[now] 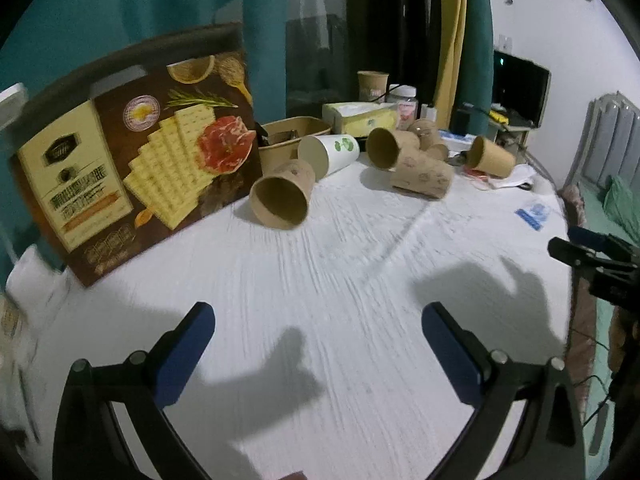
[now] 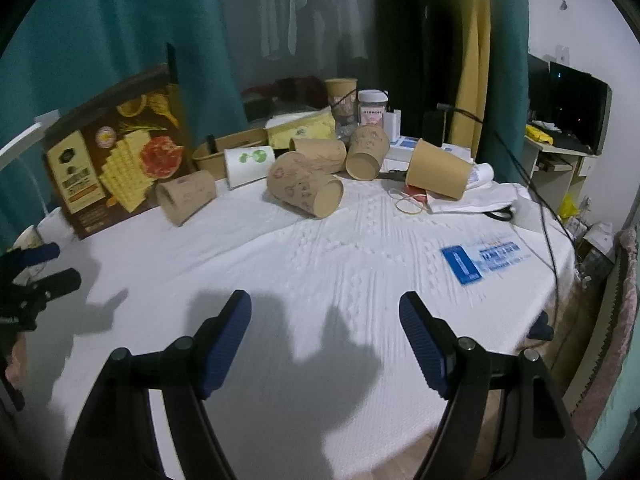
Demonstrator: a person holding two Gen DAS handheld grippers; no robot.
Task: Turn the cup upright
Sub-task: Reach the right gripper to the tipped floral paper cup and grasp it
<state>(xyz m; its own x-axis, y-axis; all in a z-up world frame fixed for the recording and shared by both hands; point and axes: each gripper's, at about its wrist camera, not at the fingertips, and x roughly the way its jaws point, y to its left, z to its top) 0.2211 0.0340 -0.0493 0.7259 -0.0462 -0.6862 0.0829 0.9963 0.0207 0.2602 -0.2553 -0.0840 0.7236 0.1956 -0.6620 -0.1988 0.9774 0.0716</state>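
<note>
White textured tablecloth [image 2: 320,264]; teal curtain [image 2: 100,40] behind. Left gripper [image 1: 318,332] and right gripper [image 2: 325,320]: spread wide, empty. Tipped paper cups [image 2: 306,188] well ahead, beside cracker box [image 1: 136,152].

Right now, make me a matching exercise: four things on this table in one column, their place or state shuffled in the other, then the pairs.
Things
1. white cup
2. cracker box
3. left gripper
4. blue card

States
A. standing on edge at the table's left
B. open, holding nothing
C. lying flat on the white cloth
D. tipped on its side, green print showing

Pairs: 1-D, 2-A, 3-B, 4-C
</note>
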